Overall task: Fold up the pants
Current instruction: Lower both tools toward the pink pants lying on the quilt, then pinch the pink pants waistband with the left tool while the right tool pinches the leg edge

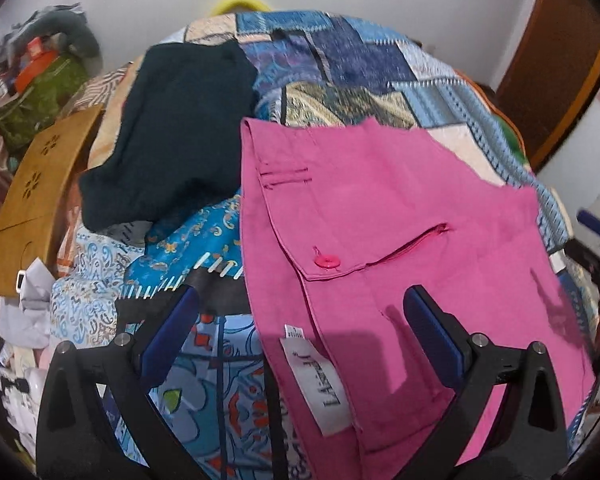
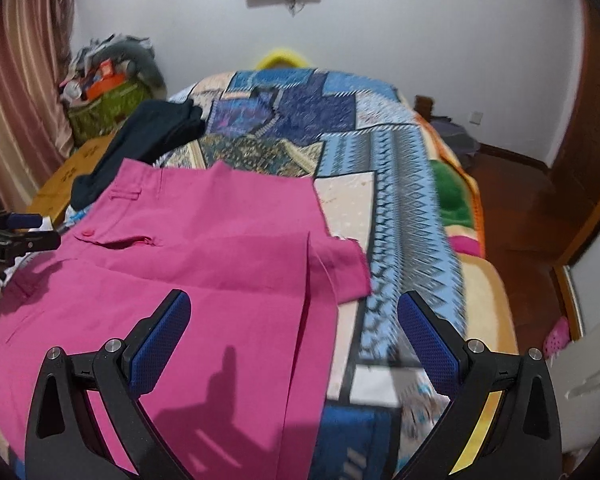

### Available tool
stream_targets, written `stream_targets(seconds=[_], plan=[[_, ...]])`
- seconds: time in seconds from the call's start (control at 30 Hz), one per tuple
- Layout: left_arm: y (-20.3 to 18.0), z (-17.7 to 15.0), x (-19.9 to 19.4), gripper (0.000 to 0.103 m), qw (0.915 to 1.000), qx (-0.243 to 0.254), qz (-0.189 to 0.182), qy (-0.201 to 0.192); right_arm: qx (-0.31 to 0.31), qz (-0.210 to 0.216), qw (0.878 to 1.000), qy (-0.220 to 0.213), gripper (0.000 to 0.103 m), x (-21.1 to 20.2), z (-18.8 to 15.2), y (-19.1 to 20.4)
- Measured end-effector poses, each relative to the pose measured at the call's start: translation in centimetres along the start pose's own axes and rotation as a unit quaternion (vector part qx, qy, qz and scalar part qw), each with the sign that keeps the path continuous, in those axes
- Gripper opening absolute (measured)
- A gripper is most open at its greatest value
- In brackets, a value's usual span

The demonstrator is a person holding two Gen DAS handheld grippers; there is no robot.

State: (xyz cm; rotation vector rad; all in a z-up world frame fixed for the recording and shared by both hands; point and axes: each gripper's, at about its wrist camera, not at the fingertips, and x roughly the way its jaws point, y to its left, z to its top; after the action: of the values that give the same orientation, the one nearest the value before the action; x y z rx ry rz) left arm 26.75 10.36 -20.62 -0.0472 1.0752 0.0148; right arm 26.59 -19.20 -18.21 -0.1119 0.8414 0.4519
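Left wrist view: pink pants point(image 1: 380, 240) folded flat on patchwork quilt point(image 1: 340, 60), just beside dark garment point(image 1: 172, 136). Left gripper point(image 1: 300, 312) spread wide over waistband, gripping nothing. Right gripper point(image 2: 294, 312) likewise released, hovering above leg hems.

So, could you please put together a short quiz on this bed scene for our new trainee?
1. True or false: the left gripper has its fingers closed on the pink pants.
2. Which garment lies beside the pants' waistband? A) dark garment B) white shirt C) red towel
3. Fill in: the pocket flap fastens with a pink ____.

Key
1. False: both it and the right gripper are open, holding nothing.
2. A
3. button
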Motion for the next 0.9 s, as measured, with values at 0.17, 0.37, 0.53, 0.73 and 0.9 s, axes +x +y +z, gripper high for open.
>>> stream_targets(seconds=[0.17, 0.37, 0.53, 0.73, 0.9], plan=[[0.0, 0.6, 0.5, 0.091, 0.9999, 0.009, -0.009, 0.003, -0.009, 0.007, 1.000, 0.013, 0.093, 2.3, 1.4, -0.8], [0.2, 1.6, 1.2, 0.060, 0.9992, 0.010, -0.026, 0.027, -0.016, 0.024, 0.999, 0.016, 0.072, 3.3, 2.6, -1.4], [0.7, 1.4, 2.5, 0.036, 0.9949, -0.019, -0.070, 0.070, -0.018, 0.048, 0.998, 0.040, 0.048, 4.5, 2.4, -1.6], [0.1, 0.7, 2.8, 0.035, 0.9923, -0.019, -0.089, 0.084, 0.004, 0.080, 0.995, 0.060, 0.023, 5.6, 2.4, -2.1], [0.4, 0.8, 2.9, 0.020, 0.9877, -0.024, -0.125, 0.090, 0.003, 0.083, 0.995, 0.061, 0.010, 5.8, 2.2, -2.0]])
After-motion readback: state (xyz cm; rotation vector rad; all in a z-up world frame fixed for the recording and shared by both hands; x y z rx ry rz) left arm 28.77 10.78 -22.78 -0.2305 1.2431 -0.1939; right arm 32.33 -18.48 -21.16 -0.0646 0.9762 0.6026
